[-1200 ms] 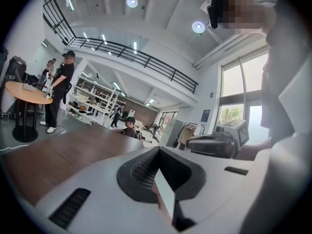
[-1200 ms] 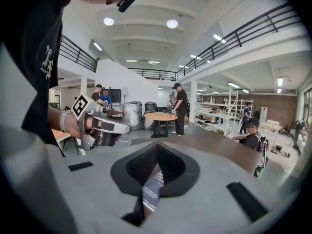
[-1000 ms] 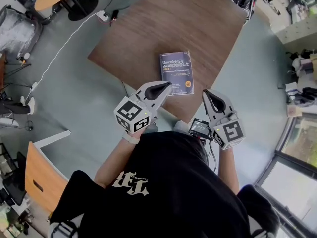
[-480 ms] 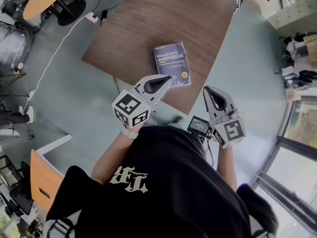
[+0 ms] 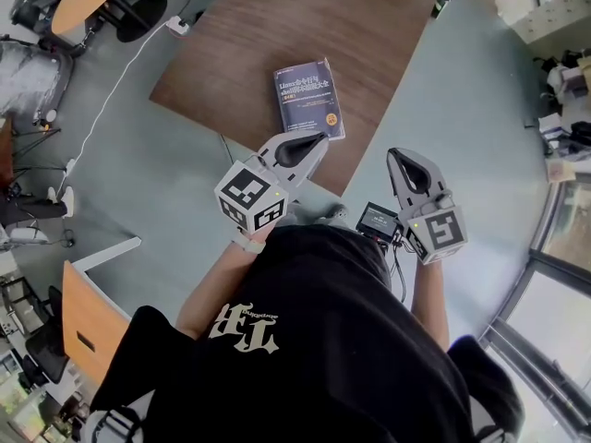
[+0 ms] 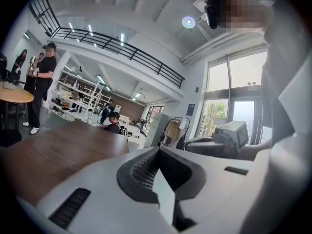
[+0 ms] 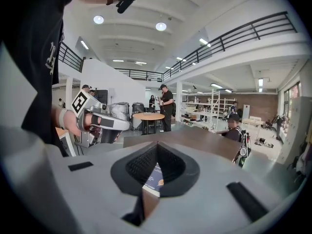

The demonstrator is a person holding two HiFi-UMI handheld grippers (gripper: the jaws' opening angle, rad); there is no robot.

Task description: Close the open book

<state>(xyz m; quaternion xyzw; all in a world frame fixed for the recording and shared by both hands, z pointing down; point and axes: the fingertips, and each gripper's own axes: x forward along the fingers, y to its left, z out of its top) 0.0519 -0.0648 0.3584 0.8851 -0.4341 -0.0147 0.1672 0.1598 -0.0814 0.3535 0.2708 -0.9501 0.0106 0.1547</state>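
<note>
Holding both grey grippers low, close to the black shirt. The left gripper [image 5: 319, 140] and right gripper [image 5: 397, 156] each have their jaws pressed together with nothing between them. Just past the left tip, the dark blue paperback book [image 5: 307, 100] lies closed, cover up, near the brown wooden tabletop's [image 5: 369, 35] closest edge.

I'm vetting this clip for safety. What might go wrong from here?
1. The book lies closed near the table's near corner; a careless reach with the shut left claw might nudge it off.
2. The black box with cables at the person's waist sits beside the right claw, so a swing might snag them.
3. A white cable runs across the floor left of the table, a possible trip hazard.
</note>
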